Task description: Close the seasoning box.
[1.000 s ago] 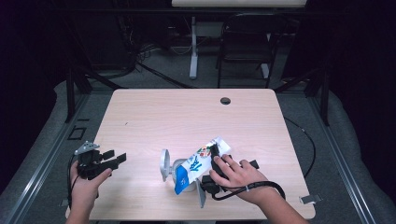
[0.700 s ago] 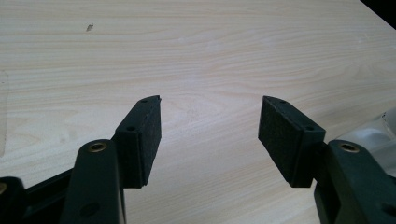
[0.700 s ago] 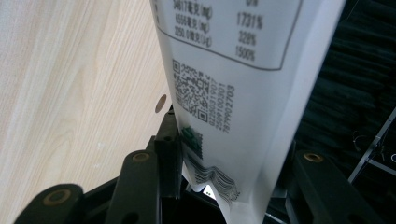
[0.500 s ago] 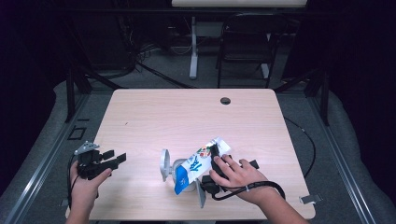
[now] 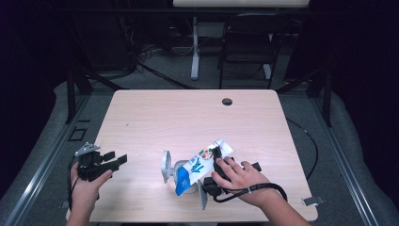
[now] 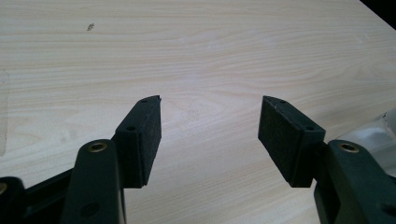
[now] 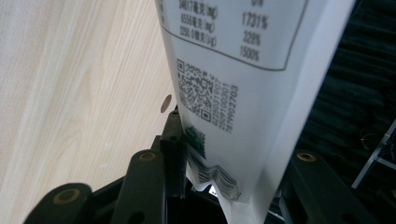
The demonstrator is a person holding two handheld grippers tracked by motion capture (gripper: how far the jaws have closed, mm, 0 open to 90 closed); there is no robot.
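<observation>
A: Nearest us, the right hand-held gripper (image 5: 217, 165) has the white-and-blue pouch (image 5: 201, 165) between its jaws, near the front edge of the worktop (image 5: 188, 117). Its jaws have just been closing, and in the right gripper view the left pad touches the pouch (image 7: 243, 93); the right pad is hidden behind the pouch's edge, so I read it as a grip on the pouch, not a firm one yet.

B: And the left hand-held gripper (image 5: 110, 162)?

A: Jaws wide apart, nothing between them, over bare wood at the front left, well apart from the pouch. The left gripper view shows it plainly (image 6: 210, 135).

B: What could go wrong?

A: The pouch leans over a grey clamp-like stand (image 5: 181, 176). The film looks slick and thin; if the jaws pinch just the crimped end, it could slip out or crumple. A pull might also drag the stand along.

B: What does each view add?

A: The right gripper view gives the printed table and code on the pouch's back and the pad contact; the high view gives the stand, the blue front and how far apart the hands are. Farther off, a cable hole (image 5: 227, 101) near the back edge, then a chair (image 5: 244, 47) beyond.
</observation>
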